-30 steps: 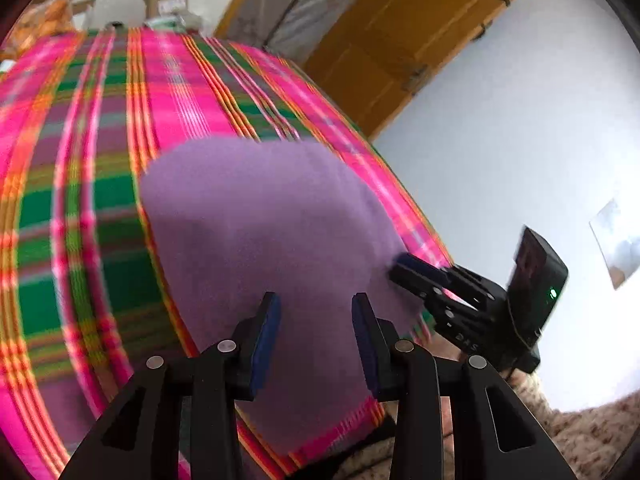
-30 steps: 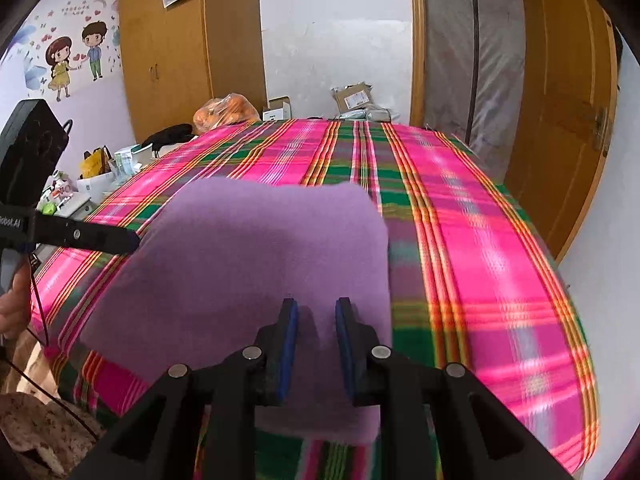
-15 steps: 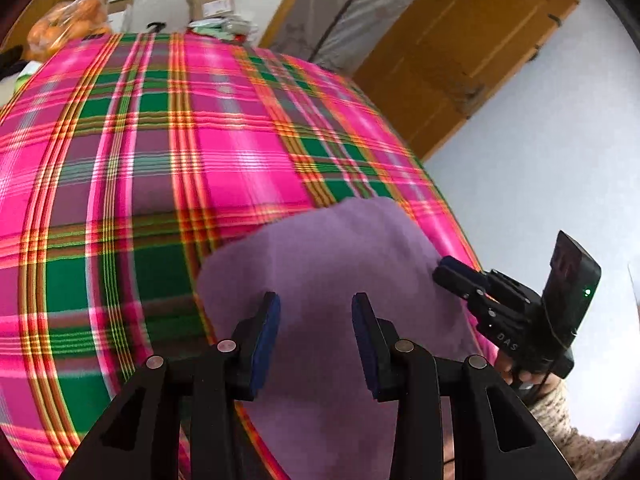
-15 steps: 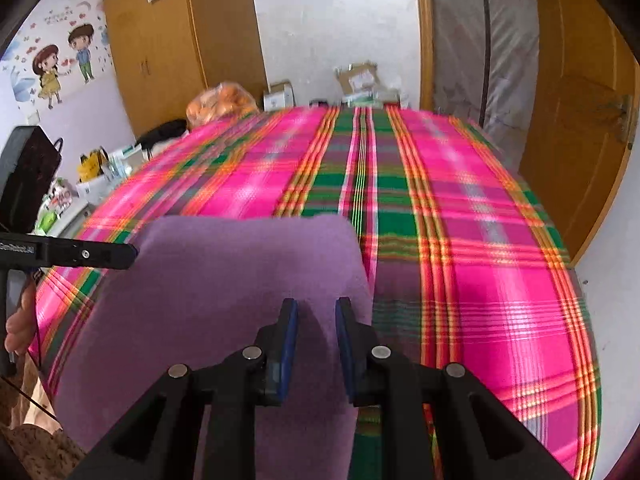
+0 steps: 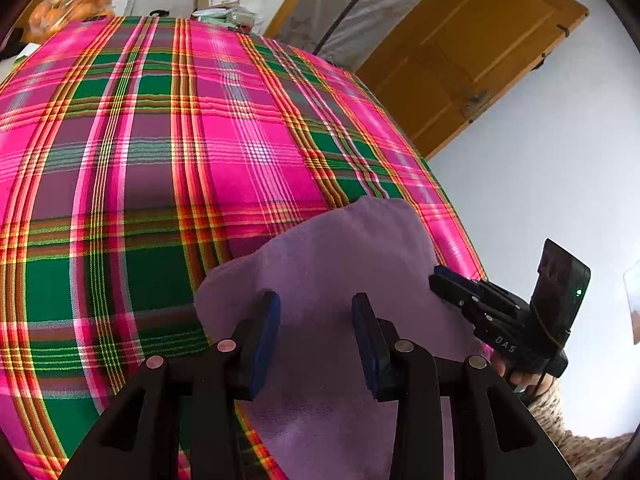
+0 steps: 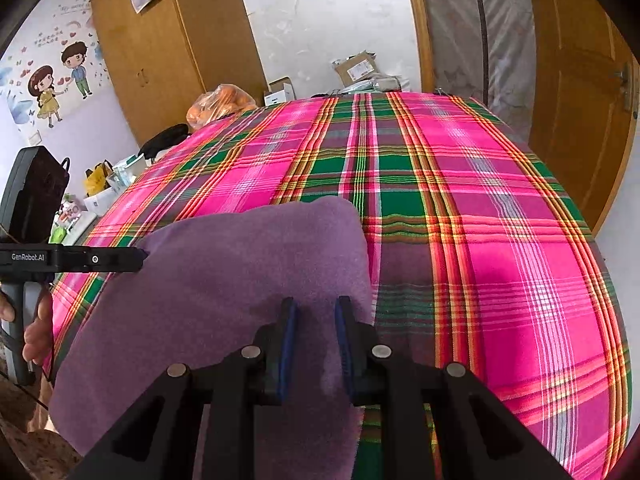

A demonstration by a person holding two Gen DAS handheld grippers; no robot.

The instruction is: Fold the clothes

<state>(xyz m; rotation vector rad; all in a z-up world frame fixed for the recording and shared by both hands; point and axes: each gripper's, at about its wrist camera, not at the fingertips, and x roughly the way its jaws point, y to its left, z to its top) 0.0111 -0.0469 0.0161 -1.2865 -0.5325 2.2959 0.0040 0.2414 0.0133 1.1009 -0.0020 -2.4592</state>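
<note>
A purple fleece cloth (image 5: 340, 260) (image 6: 248, 272) lies on the pink and green plaid bed sheet (image 5: 160, 160) (image 6: 480, 240), at the near edge. Its far edge looks rounded and slightly raised. My left gripper (image 5: 315, 298) has its jaws wide apart at the cloth's left side, and cloth fills the gap. The right wrist view shows its tip (image 6: 138, 258) meeting the cloth's left corner. My right gripper (image 6: 316, 301) keeps a narrow gap with cloth in it, beside the cloth's right edge; its tip (image 5: 436, 274) touches that edge. The cloth's near part is hidden under the fingers.
Beyond the bed's far edge are an orange bag (image 6: 222, 104) and cardboard boxes (image 6: 358, 68). A wooden wardrobe (image 6: 152, 60) stands at the back left and a wooden door (image 5: 472, 60) to the right. Small clutter (image 6: 104, 188) sits left of the bed. A hand (image 6: 36, 332) holds the left gripper.
A second ago the cloth billowed large and high before both cameras. Both grippers drew back towards the near edge with it, and it settled lower. Almost nothing moved in the last half second.
</note>
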